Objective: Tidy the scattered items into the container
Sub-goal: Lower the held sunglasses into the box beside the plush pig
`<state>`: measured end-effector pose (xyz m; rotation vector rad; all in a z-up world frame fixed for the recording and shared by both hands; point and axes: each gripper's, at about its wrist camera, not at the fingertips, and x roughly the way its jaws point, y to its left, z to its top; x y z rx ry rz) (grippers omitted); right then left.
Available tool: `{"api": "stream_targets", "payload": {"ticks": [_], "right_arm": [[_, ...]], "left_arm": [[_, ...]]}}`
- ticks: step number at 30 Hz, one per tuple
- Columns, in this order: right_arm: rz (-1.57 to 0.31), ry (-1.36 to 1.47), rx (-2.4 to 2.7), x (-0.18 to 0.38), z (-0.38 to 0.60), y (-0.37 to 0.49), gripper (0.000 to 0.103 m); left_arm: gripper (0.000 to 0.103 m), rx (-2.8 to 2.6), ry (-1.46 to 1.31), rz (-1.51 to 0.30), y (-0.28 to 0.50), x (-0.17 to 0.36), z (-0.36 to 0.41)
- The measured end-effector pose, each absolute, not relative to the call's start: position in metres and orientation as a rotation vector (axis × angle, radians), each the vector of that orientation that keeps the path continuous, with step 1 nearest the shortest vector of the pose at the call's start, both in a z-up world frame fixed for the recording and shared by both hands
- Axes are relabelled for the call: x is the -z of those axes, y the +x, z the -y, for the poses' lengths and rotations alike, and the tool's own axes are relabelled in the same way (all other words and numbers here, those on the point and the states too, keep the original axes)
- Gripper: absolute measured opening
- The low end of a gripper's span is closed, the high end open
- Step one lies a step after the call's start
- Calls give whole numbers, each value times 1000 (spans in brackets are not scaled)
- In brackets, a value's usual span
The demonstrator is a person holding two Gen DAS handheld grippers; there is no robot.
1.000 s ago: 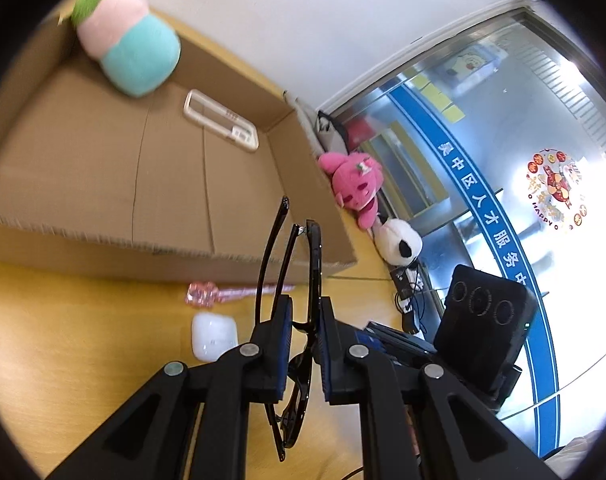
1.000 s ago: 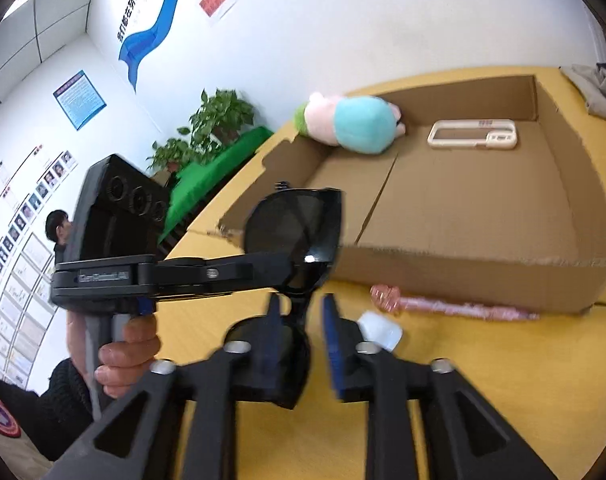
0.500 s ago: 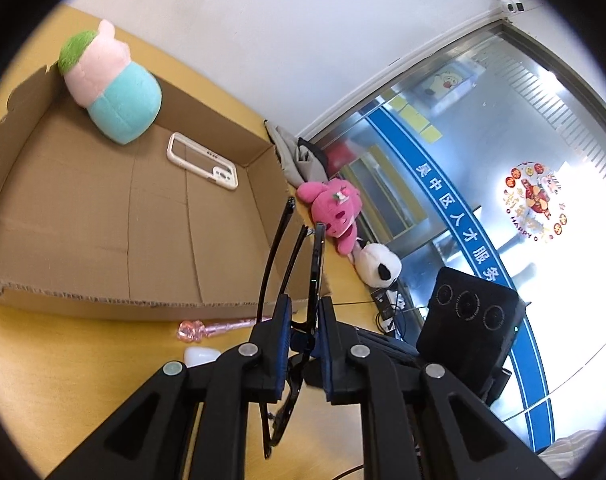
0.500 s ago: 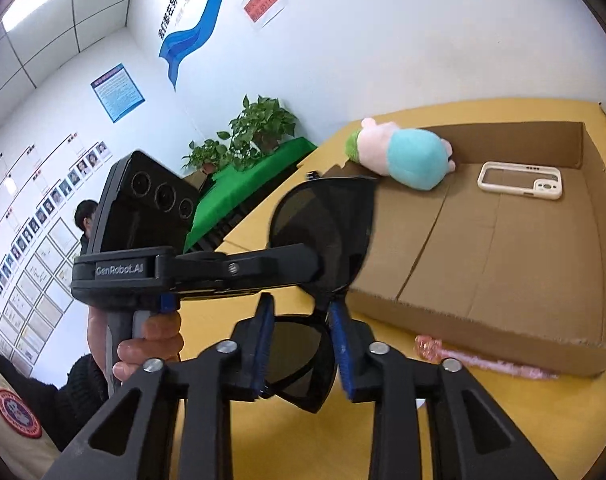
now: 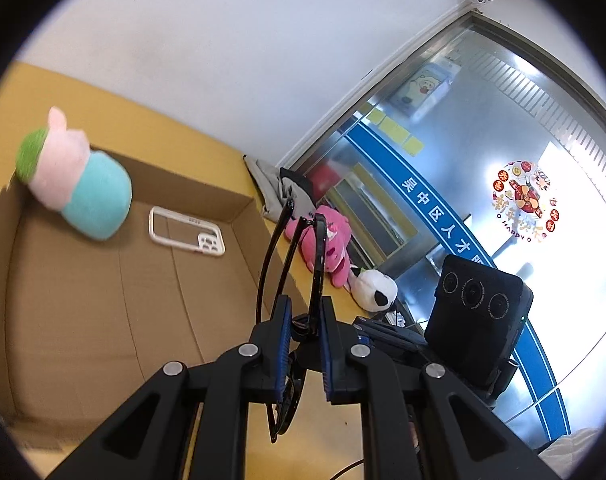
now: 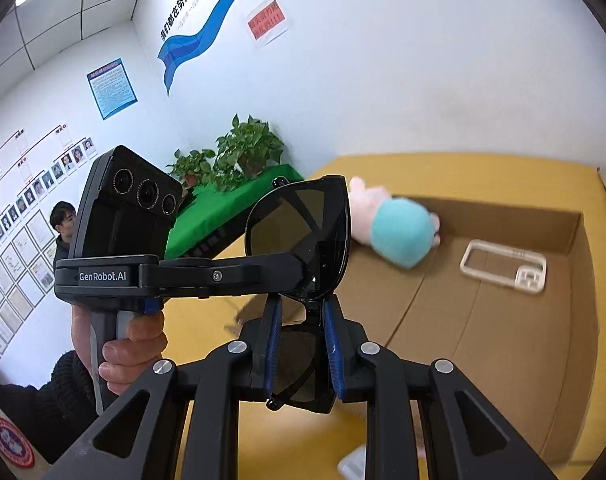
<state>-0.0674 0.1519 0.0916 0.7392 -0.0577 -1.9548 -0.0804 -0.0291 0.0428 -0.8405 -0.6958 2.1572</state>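
A: Status? Both grippers on the sunglasses (image 6: pixel 303 232)?

B: Yes. Left gripper (image 5: pixel 303 320) is clenched on the frame near the bridge, arms folded. Right gripper (image 6: pixel 301 328) has just been closing, with the lower lens between its pads; looks like it grips too, though contact is hard to confirm. Glasses are in the air, above the near edge of the cardboard box (image 5: pixel 103 320).

A: What's in the box already?

B: 2 things: the pink-and-teal plush (image 5: pixel 79 184) at the far wall and a white phone case (image 5: pixel 187 232) lying flat beside it.

A: Left to do?

B: The sunglasses aren't dropped in yet. A small white item (image 6: pixel 355 464) sits on the table (image 6: pixel 383 440) in front of the box, blurred. A pink plush (image 5: pixel 327 244) and a panda plush (image 5: pixel 373 290) lie on the table just past the box's right wall, plus grey cloth (image 5: pixel 267 184); unclear if those count. I'd say under halfway.
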Motion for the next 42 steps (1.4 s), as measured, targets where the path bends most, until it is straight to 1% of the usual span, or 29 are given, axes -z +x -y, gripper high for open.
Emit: {"api": "stream_targets", "payload": {"ticks": [7,15,20,24,27,36,42], "right_arm": [[61,753,1994,-102,-132,-112,23],[101,855,1957,-83,-107,-160,23],[159,959,1884,-52,-85,-177,23],[241,1089,1791,-14,-65,-190,23],[259,1156,1752,5,-50,-196,23],[299,1317,1684,40,-30,-214,23],[305,1381,1706,54,-22,-219,23]], "left_arm": [[12,-2130,-842,684,-130,-53,42],[12,-2118,-929,727,-178,-24,51],[12,-2123,-1031,791,-188,4,70],[12,-2125,-1186,847,-194,32,86],[12,-2128,-1271,906,-197,50,98],[13,-2116,-1428,1004,-206,84,111],[13,-2097,-1494,1029,-213,102,113]]}}
